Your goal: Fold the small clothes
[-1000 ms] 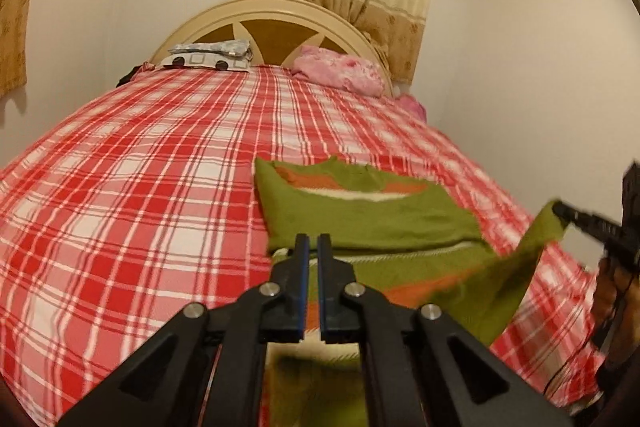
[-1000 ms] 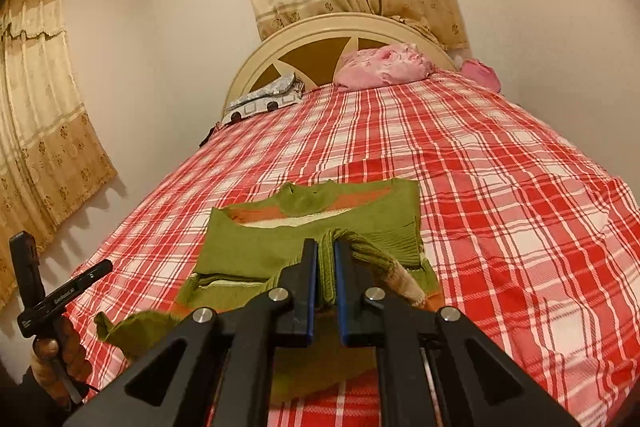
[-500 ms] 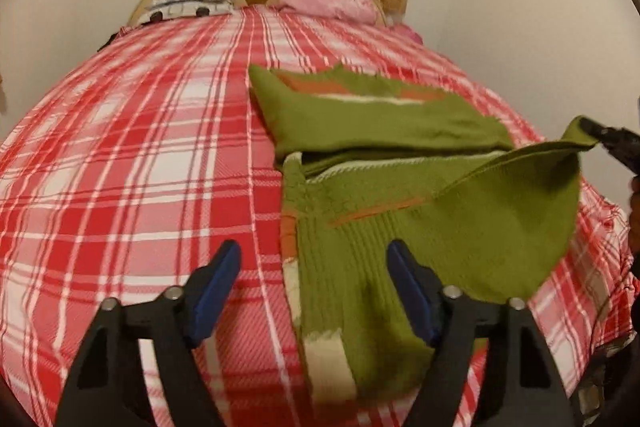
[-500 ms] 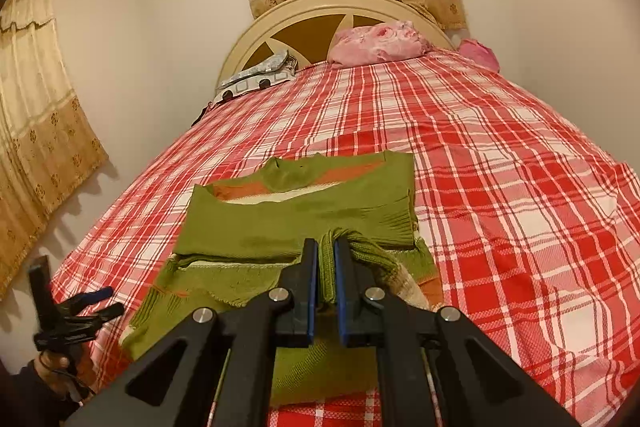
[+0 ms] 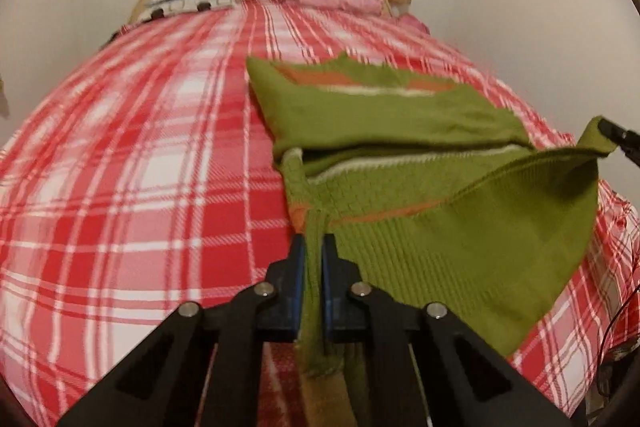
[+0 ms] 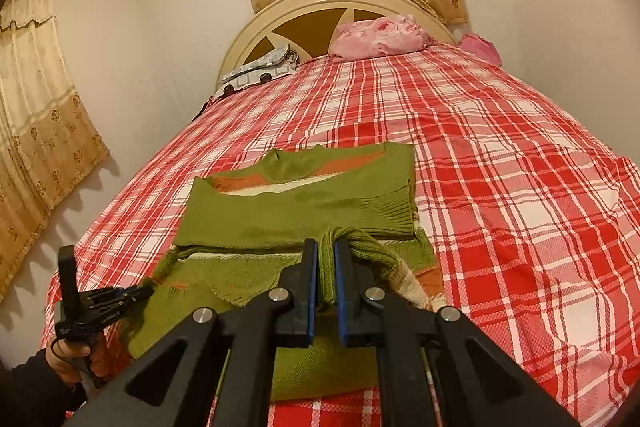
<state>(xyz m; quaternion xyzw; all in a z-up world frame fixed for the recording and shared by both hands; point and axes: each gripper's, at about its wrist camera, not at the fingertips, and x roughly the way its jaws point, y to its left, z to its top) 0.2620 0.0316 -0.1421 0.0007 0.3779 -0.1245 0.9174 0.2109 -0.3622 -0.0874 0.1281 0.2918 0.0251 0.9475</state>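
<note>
Since the earlier frame, the left gripper [image 5: 313, 259] has been lowered to the near left edge of the green knitted sweater with orange and cream stripes [image 5: 400, 131], and its jaws, spread wide half a second ago, are now clamped on a narrow pleat of that hem. The right gripper [image 6: 326, 267] is seen much as before, its jaws pressed together on a bunched fold of green knit at the near right side, which is held lifted off the bed.

The sweater is spread on the red and white checked bedspread [image 5: 140, 167], near the foot of the bed. Its far half, with the collar, lies flat and already doubled over; its near half is raised and stretched between the two grippers. A cream wooden headboard [image 6: 320, 23] and a pink crumpled pillow [image 6: 376, 37] are seen at the far end, well apart from the garment.

From here, several faults are judged possible. Only a thin strip of knit is caught in the left jaws, so it may slip out if the hem is pulled taut. Uneven lifting by the two grippers would skew the fold line. Dragging instead of lifting could pull the folded far half out of shape.
</note>
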